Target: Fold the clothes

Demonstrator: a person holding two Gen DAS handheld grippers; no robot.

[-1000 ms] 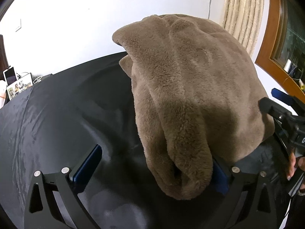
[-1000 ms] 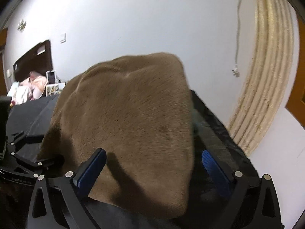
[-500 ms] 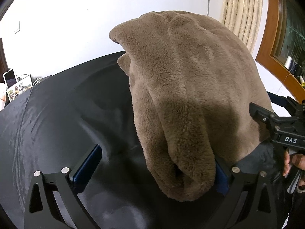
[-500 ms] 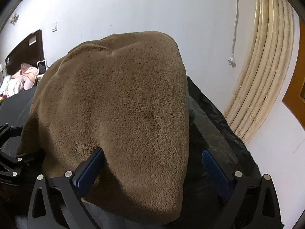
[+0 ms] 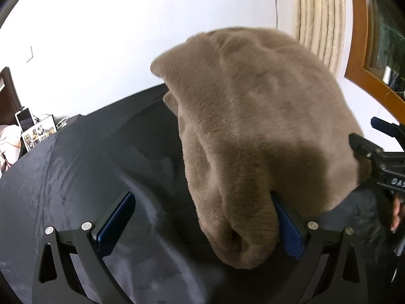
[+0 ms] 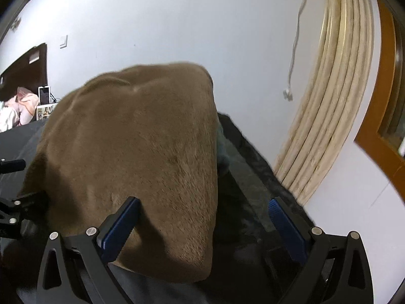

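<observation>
left gripper (image 5: 202, 225) standing wide open, gripping nothing, right finger touching the brown fleece garment (image 5: 253, 131). right gripper (image 6: 202, 225) likewise gaping wide, gripping nothing, garment (image 6: 136, 162) draping between fingers. garment lying heaped on black sheet (image 5: 76, 172), near white wall (image 6: 177, 25).

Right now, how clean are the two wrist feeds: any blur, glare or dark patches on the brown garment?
Left wrist view: garment fairly sharp, its upper edge slightly smeared, its lower folds shadowed; soft sheen on the black cover. Right wrist view: softer overall, garment motion-blurred, claw casting a shadow on it. Both show fisheye bending and dark corners.
</observation>
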